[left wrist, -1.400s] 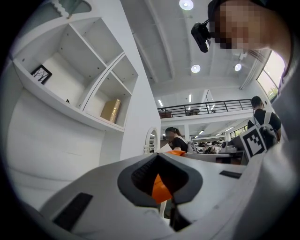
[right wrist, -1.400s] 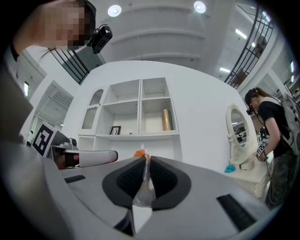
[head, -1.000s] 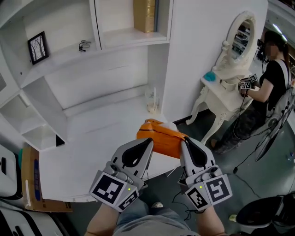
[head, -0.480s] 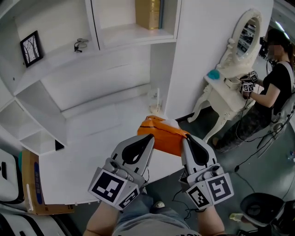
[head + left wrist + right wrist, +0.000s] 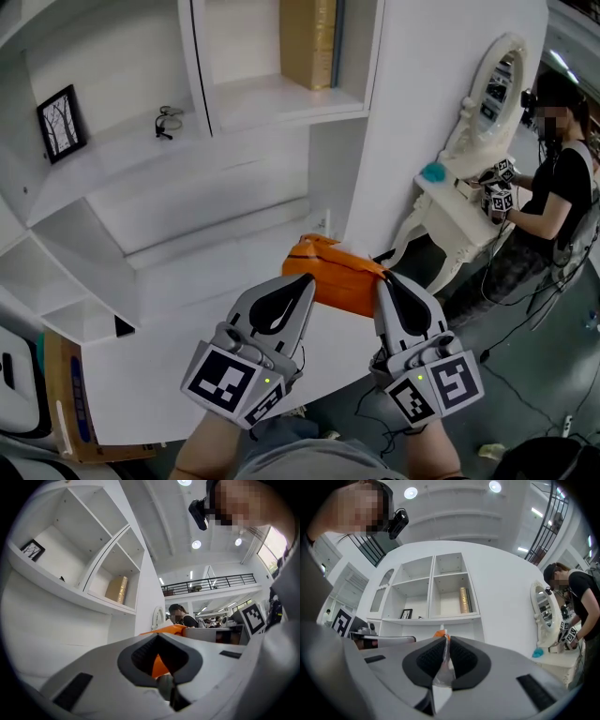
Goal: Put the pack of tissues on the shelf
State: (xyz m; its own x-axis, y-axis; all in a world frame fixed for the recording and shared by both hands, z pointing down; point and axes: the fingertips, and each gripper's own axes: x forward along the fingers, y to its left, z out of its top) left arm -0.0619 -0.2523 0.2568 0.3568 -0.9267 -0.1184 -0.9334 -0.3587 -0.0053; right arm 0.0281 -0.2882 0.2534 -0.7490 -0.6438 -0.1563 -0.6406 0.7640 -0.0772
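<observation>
On the left part of the shelf (image 5: pixel 272 101), the picture frame (image 5: pixel 58 123) and the glasses (image 5: pixel 167 121) stand well apart, with bare board between them. Your left tongs (image 5: pixel 295 292) are clamped on the near left end of the pack of tissues (image 5: pixel 337 272), which hangs clear of the bench (image 5: pixel 187 319) above its right end, carried by both tools. Over the last second the pack has risen and drifted toward the shelf, so the lift looks done and the carry is under way. Above it, the compartment with the gold box (image 5: pixel 310 42) has free board in front of the box; mind the upright divider on its left and the front lip. Your right tongs (image 5: pixel 392 291) pinch the thin seam of the wrap at the pack's right end. The dressing table (image 5: pixel 459 202) and the person (image 5: pixel 553 187) stand well off to the right.
</observation>
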